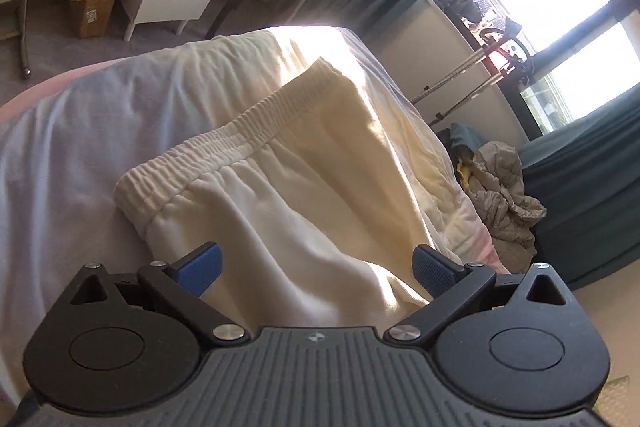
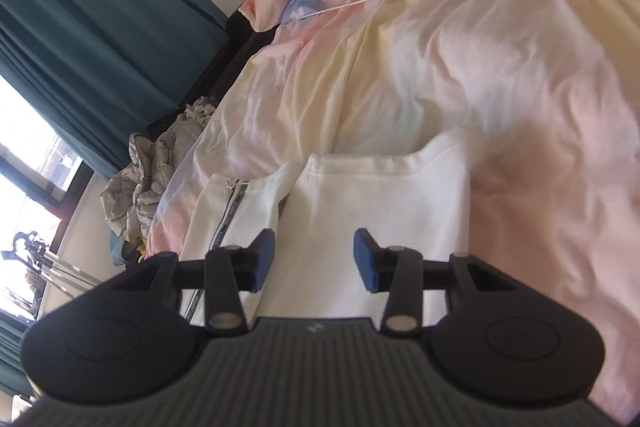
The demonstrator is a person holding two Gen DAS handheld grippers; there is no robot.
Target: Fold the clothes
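Here, left gripper spread wide and holding nothing above cream shorts with a ribbed waistband, lying flat on the pastel bedspread; right gripper likewise parted and empty over the folded white garment, just beside a zippered white piece.

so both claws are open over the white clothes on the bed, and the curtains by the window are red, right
Not quite: the curtains are teal, not red, as the right wrist view shows. The rest holds: the left claw and right claw are both open over the white clothes on the bed.
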